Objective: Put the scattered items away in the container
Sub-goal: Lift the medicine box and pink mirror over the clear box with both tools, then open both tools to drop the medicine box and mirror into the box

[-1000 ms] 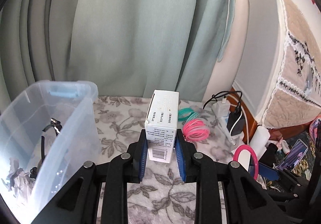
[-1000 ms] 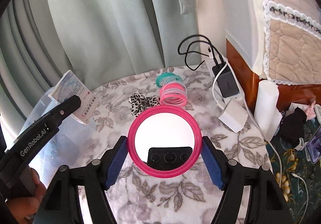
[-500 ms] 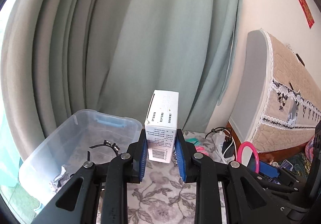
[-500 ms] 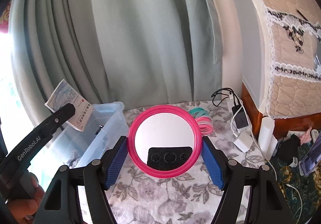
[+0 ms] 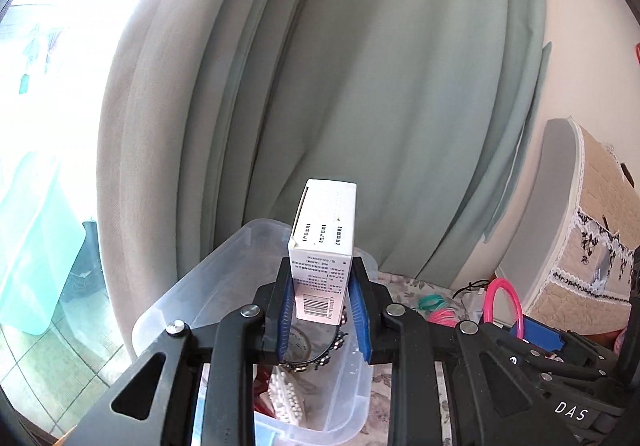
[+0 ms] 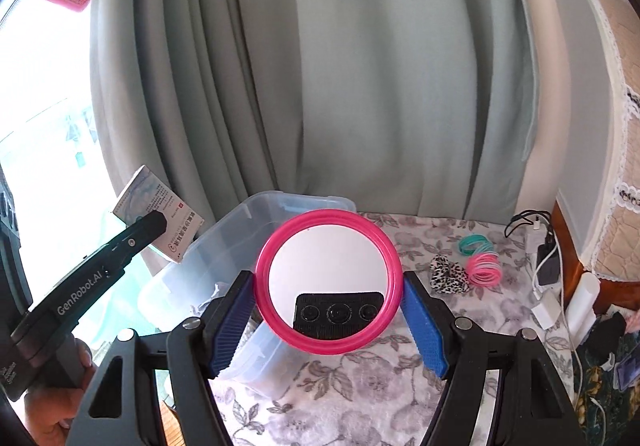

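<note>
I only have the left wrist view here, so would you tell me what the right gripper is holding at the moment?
Observer: The right gripper is clamped on a round pink-framed mirror; the glass reflects the gripper's own camera.
Operator: Thank you. What is still lying on the table?
Observer: A leopard-print scrunchie lies beside a pink coil, with a teal coil behind it.
Operator: And what does the front of my white box look like?
Observer: From the right wrist view, its broad face is pale blue with Chinese lettering and a small red mark, and it hangs tilted above the clear bin.
</note>
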`<state>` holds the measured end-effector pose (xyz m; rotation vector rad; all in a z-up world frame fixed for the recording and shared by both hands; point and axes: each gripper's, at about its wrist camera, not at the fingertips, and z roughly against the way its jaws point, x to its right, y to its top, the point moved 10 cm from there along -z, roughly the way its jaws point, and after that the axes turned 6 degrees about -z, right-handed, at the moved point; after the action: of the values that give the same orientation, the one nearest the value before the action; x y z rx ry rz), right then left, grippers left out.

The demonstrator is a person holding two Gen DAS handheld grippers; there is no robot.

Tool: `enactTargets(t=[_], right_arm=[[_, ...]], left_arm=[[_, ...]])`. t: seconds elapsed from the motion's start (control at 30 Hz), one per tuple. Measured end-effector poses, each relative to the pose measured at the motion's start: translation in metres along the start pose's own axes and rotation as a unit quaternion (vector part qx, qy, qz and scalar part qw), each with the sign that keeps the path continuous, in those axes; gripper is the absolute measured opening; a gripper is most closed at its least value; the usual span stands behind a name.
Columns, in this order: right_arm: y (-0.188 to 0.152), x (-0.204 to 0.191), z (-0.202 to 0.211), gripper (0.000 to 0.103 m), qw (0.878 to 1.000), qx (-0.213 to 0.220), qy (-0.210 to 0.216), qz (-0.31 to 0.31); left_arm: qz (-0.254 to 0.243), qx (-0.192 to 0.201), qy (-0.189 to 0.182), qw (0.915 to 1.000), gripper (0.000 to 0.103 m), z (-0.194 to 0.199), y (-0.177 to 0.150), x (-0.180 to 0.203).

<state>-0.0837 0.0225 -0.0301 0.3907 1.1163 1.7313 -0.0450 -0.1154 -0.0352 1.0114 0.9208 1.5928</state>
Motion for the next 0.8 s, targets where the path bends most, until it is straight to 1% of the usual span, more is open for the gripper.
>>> enactTargets(t=[0.13,0.37,0.57,0.8], right_arm=[[-0.007,-0.022,-0.021,0.075,1.000,-0.020,0.013,0.018],[-0.019,-0.049,-0.060,0.075,0.997,-0.056,0.025,0.044],[-0.026,-0.066,-0.087,0.075,0.995,-0.078,0.027,0.064],[-0.035,-0.070,-0.113,0.075,0.992,-0.100,0.026,0.076]], left_arm=[[0.015,-0.012,0.009,0.9998,0.027,-0.006,-0.009,-0.026],[0.032,-0.033,0.015,0.9989,0.027,-0.019,-0.027,-0.050],[0.044,-0.052,0.020,0.9975,0.028,-0.034,-0.038,-0.070],[0.046,-0.069,0.020,0.9963,0.028,-0.051,-0.048,-0.079]])
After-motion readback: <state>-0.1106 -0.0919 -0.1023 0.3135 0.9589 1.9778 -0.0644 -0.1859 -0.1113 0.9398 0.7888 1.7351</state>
